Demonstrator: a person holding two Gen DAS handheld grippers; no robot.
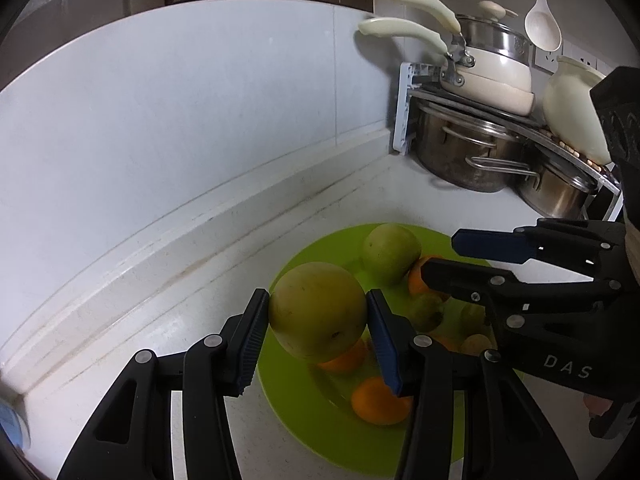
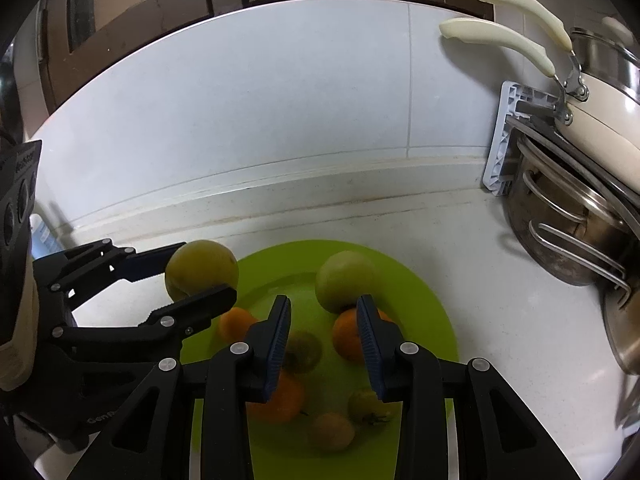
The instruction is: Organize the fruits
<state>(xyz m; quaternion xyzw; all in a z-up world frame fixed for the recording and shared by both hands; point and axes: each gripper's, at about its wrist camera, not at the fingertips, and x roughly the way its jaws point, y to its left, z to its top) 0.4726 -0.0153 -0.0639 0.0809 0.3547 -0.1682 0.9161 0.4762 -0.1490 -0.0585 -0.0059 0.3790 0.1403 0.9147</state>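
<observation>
Left wrist view: the left gripper [image 1: 318, 312] is clamped on a large yellow-green pear [image 1: 318, 310], one blue pad on each flank, holding it above the 9 o'clock rim of the lime-green plate [image 1: 296, 412]. On the plate, a second green pear [image 1: 390, 253] sits at about 12 o'clock, touching an orange [image 1: 418, 280]; another orange [image 1: 378, 400] lies toward 6 o'clock, and a third [image 1: 346, 358] shows just beneath the held fruit. The right gripper [image 1: 456, 258] enters from 3 o'clock with its fingers apart and nothing between them. Steel pots [image 1: 468, 152] and a cream pan [image 1: 486, 76] crowd a rack at 2 o'clock. Right wrist view: the right gripper [image 2: 324, 344] hovers over the middle of the plate, its jaws spread and empty, with a small dark greenish fruit [image 2: 304, 352] and several oranges below it, one [image 2: 348, 334] pressed against the second pear. Two smaller fruits [image 2: 332, 432] lie near 6 o'clock; what they are is unclear. The held pear appears at 9 o'clock, off the plate's edge. Most fruit seems gathered on the plate already; whether the gripped pear is arriving or leaving cannot be judged, so the sorting looks partway done.
</observation>
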